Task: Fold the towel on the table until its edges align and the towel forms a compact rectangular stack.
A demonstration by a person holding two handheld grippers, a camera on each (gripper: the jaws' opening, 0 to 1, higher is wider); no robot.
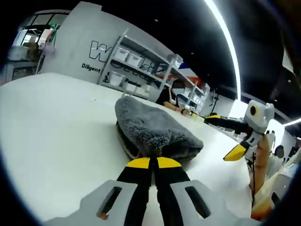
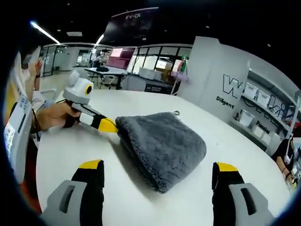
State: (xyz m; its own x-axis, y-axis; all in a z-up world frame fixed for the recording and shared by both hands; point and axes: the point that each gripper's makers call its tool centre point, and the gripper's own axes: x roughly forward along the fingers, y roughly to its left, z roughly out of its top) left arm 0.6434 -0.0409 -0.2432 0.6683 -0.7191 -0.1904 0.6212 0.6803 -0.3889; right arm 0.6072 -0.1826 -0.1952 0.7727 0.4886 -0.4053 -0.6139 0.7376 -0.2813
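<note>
While the folded grey fleece towel (image 2: 162,143) is lying on the round white table (image 2: 61,150), left gripper (image 1: 153,162) clamping its jaws on the towel's edge, right gripper (image 2: 160,170) hovering before the towel, jaws apart.

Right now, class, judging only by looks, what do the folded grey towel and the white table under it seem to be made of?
Folded grey towel: seemingly plush microfibre or fleece, matte, judging by its fuzzy, dimpled pile and soft rounded folds.
White table: a hard, smooth top, perhaps laminate or painted board; it looks even and faintly glossy, though the exact material cannot be told.
The left hand-held gripper is shut on the towel's edge, which bunches softly.
</note>
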